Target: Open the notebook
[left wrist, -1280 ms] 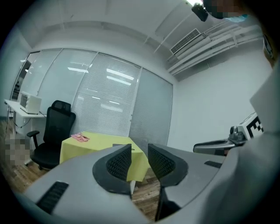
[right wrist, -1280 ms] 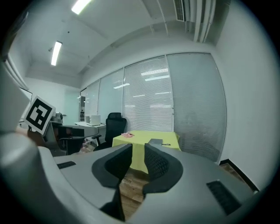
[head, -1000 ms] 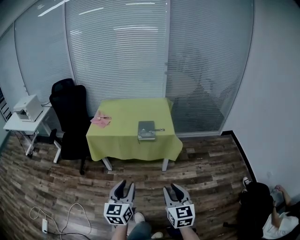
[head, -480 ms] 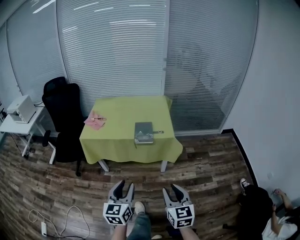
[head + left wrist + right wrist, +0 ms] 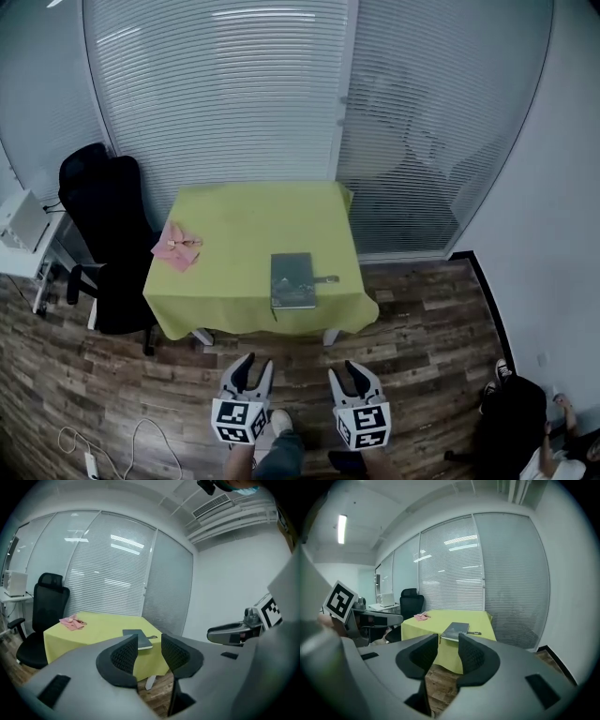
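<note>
On the square table's smooth lime-green cloth (image 5: 244, 220), the closed grey notebook (image 5: 293, 279) lies flat near the front edge; a small dark object (image 5: 327, 278) beside it is too small for me to identify. My left gripper (image 5: 251, 367) and right gripper (image 5: 352, 373) hover over plank flooring (image 5: 422, 328), ribbed jaws apart, empty.

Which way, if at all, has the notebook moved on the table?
No. The notebook still lies at the table's front edge, right of its middle; only the camera came closer.
</note>
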Available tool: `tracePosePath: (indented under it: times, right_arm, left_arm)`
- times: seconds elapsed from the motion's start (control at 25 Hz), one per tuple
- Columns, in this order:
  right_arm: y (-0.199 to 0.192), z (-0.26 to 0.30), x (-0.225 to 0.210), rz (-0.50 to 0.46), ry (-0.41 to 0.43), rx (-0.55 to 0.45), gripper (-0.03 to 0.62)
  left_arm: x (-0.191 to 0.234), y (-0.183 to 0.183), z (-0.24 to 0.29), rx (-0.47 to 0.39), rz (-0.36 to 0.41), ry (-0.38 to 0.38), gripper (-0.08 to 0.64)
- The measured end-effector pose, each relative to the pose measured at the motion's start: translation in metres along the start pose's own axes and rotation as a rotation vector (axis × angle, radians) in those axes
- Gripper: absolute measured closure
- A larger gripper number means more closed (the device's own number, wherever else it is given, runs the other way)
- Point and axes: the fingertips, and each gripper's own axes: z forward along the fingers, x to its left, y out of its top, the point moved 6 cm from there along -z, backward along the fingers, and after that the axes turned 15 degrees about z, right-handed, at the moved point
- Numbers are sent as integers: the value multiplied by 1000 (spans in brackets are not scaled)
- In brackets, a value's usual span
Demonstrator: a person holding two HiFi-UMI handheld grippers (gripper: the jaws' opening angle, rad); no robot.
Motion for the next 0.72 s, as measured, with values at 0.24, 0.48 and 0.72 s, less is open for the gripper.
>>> tracePosePath:
  times: [0.24,0.48,0.72]
  right_arm:
    - [15,75,-12,10,-30,43,440]
    - [20,128,-18,8,-64,90,439]
    - [24,151,-28,21,-116,98,436]
  left_arm:
    - [45,-6,66,53,9,-43,405]
    - [77,-15,119,94,22,-96,405]
    - [86,-21,154,106,79,-166,405]
